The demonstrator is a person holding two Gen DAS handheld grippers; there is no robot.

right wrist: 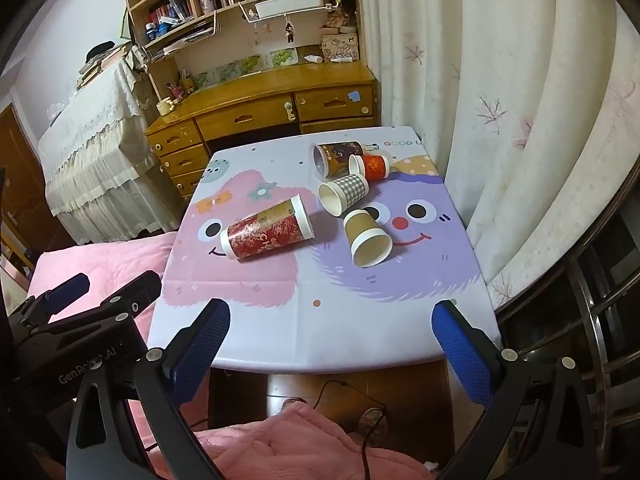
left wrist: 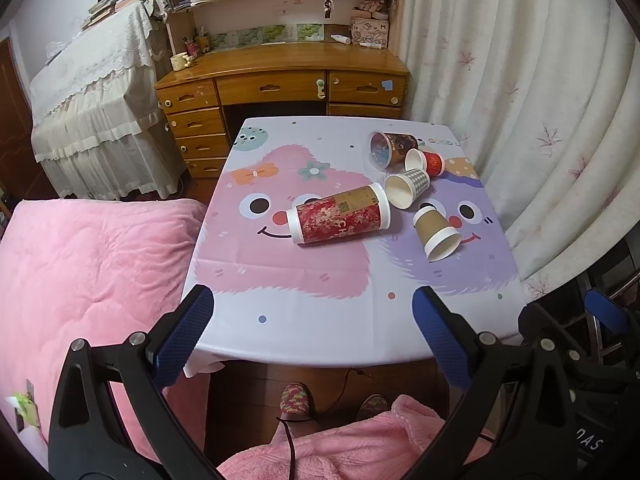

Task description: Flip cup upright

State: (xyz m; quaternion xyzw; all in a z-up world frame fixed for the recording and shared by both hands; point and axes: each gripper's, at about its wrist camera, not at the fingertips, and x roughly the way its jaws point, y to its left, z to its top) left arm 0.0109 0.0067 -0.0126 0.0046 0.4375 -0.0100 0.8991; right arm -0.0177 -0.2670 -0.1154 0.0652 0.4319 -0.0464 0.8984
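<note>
Several paper cups lie on their sides on the table [left wrist: 312,328]. A tall red and gold cup [left wrist: 340,214] [right wrist: 268,227] lies in the middle. A brown cup [left wrist: 436,232] [right wrist: 366,237] lies to its right, mouth toward me. A checked cup [left wrist: 408,188] [right wrist: 345,193], a small red cup [left wrist: 426,163] [right wrist: 370,166] and a dark brown cup [left wrist: 390,148] [right wrist: 334,157] lie behind. My left gripper [left wrist: 314,312] and right gripper [right wrist: 330,324] are open and empty, at the table's near edge.
A pink bed [left wrist: 92,280] is left of the table. A white curtain [left wrist: 540,120] hangs on the right. A wooden desk with drawers [left wrist: 280,84] stands behind. My knees under a pink blanket [left wrist: 340,448] are below.
</note>
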